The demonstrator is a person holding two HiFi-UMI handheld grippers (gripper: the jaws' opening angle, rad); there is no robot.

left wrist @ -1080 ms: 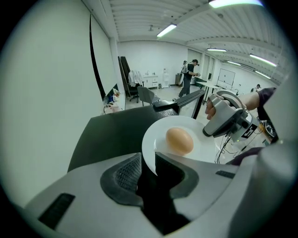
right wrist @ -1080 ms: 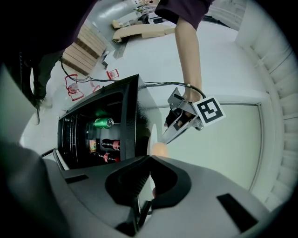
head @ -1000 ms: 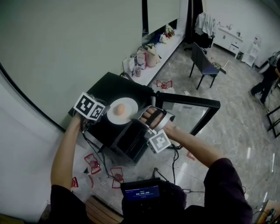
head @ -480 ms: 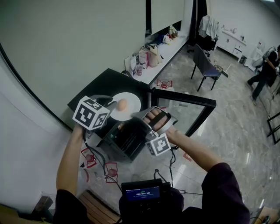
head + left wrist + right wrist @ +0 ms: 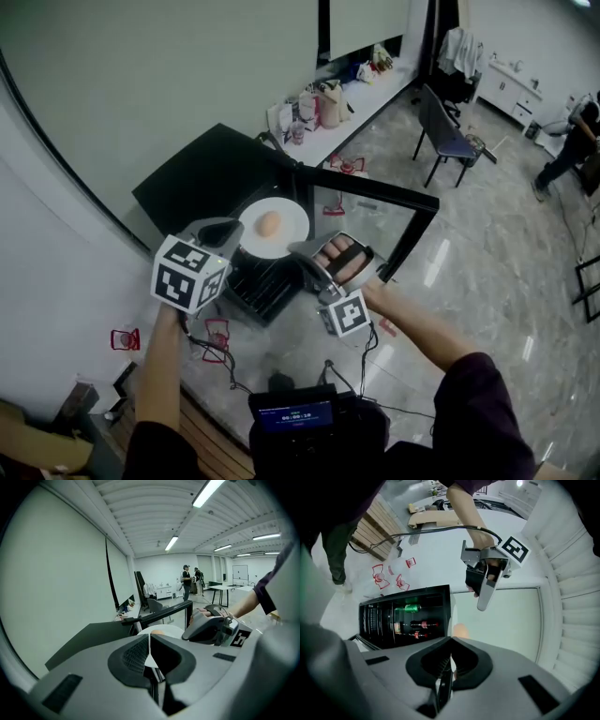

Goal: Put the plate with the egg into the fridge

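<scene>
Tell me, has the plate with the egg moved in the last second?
Yes. In the head view the plate has come off the black fridge top toward the fridge's open front, beside the glass door.

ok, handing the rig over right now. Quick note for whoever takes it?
Left gripper: shut on the left rim of the plate.
Right gripper: shut on its right rim.
The plate is held in the air between them with the egg on it, above the front edge of the fridge. The fridge door is open, and bottles sit on the shelves.
Done: door open, plate gripped on both sides.
Left: lower the plate onto a shelf, release, probably close the door.
</scene>
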